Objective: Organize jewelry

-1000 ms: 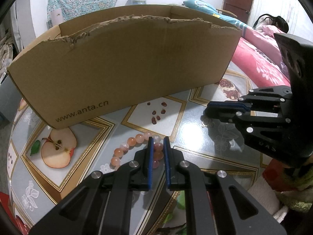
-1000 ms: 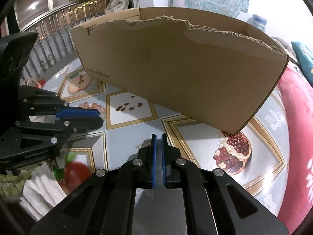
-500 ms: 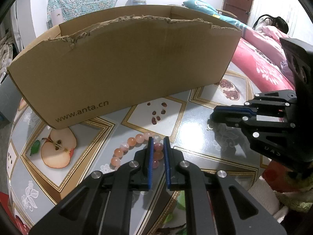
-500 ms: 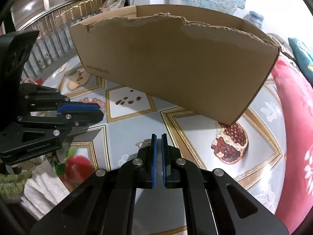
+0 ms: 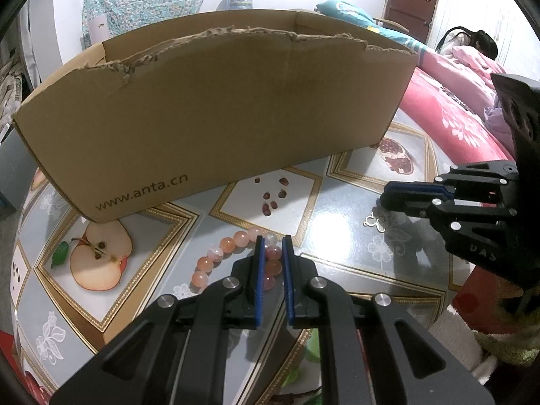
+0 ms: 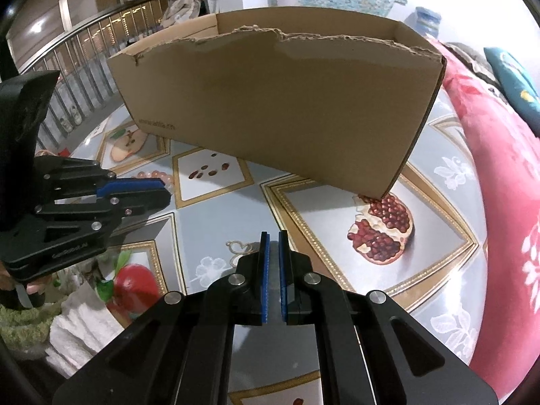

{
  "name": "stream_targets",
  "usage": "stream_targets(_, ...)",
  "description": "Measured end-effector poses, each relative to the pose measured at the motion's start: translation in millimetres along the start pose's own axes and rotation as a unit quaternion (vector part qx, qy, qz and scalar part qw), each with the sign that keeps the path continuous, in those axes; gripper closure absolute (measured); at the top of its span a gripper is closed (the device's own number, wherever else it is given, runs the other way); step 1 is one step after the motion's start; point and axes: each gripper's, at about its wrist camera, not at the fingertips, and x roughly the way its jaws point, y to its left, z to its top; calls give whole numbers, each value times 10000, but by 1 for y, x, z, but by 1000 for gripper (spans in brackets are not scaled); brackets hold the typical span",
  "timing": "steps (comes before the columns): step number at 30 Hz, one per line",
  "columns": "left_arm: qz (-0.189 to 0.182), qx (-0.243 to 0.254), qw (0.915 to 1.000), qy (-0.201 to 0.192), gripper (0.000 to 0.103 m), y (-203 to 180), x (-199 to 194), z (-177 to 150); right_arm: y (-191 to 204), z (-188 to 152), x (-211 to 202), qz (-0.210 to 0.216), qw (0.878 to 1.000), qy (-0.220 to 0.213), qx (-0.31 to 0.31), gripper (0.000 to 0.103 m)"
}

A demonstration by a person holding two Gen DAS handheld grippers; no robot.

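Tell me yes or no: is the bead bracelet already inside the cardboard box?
No, the bead bracelet lies on the table in front of the cardboard box, at the left gripper.

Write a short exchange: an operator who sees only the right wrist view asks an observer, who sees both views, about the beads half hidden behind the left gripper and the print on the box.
Operator: What are the pink beads behind the left gripper?
Observer: They are part of a bracelet of round pink and orange beads. It lies curved on the fruit-patterned tablecloth, and a few of its beads sit between that gripper's pads, filling the gap.
Operator: I cannot read the small print on the brown cardboard box.
Observer: From the left wrist view it reads www.anta.cn, low on the near wall towards the box's left end.
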Motion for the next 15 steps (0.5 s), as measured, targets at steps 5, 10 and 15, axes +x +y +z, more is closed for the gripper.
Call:
stream_targets(5,-1,-9,10000,-5,93,0,0,0,6,-3,0,29,9998,113,-147,98)
stream_targets(10,-9,-18,10000,-12,94,1,0,0,10,-8,-6,93,9996,168,-197,98)
stream_targets(15,-9,-18,10000,-9,94,0,0,0,8,-7,-9,153,9997,77,-155,96)
